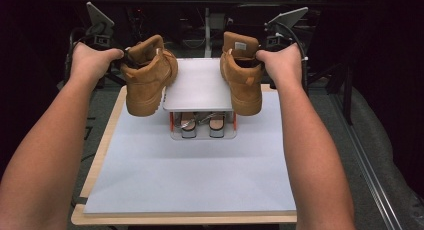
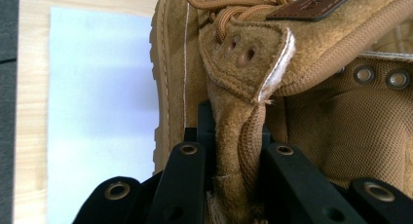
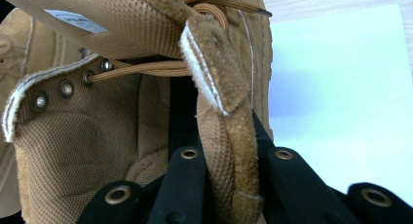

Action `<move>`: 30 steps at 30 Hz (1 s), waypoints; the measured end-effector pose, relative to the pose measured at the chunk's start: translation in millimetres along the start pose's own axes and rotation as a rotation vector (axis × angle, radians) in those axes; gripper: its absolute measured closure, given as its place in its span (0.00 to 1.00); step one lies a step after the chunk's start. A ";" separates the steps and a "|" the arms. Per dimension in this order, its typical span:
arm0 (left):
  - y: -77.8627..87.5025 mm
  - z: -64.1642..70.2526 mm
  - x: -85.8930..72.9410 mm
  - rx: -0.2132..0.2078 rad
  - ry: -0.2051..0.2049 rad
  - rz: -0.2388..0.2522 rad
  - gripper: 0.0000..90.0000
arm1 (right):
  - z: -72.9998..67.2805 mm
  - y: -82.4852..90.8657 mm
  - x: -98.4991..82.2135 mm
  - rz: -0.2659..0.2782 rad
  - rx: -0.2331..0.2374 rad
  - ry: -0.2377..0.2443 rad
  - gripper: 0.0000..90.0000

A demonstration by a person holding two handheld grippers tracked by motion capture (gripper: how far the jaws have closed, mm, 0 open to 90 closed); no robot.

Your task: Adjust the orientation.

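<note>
Two tan suede boots hang in the air above the table. The left boot [image 1: 147,77] hangs with its toe down from my left gripper [image 1: 126,56], which is shut on the boot's collar [image 2: 238,146] with the black jaws on either side of it. The right boot [image 1: 242,75] hangs from my right gripper [image 1: 258,57], whose jaws are shut on that boot's collar edge [image 3: 229,156]. Each boot is beside a small white shoe rack [image 1: 198,85], one at each side of its top shelf.
The rack stands at the back of a white mat [image 1: 190,175] on a wooden table [image 1: 100,155]. A pair of grey shoes [image 1: 202,124] sits on the rack's lower level. Dark stands and cables surround the far end of the table.
</note>
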State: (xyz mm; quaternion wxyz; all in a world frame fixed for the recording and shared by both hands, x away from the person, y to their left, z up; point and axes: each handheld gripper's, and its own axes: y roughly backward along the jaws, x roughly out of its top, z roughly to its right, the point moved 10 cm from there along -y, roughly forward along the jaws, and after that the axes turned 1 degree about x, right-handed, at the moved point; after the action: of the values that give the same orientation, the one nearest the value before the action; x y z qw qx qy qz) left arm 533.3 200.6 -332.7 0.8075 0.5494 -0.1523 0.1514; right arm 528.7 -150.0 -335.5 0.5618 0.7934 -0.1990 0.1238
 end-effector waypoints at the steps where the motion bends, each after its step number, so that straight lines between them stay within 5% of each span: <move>1: -1.9 2.9 2.1 -0.003 0.003 0.008 0.92 | -3.6 -1.6 0.9 -0.002 0.002 0.004 0.93; 15: -29.8 34.0 22.8 -0.012 0.045 0.039 0.92 | -36.7 -23.5 11.2 -0.002 0.010 0.023 0.93; 30: -63.8 60.2 30.8 -0.057 0.052 0.062 0.92 | -45.2 -40.4 26.7 0.044 0.031 -0.034 0.92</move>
State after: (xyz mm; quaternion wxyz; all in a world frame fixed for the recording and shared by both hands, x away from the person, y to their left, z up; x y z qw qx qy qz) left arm 582.7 124.4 -352.6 0.8214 0.5172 -0.1524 0.1861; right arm 572.1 -100.5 -343.0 0.5429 0.7996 -0.2238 0.1256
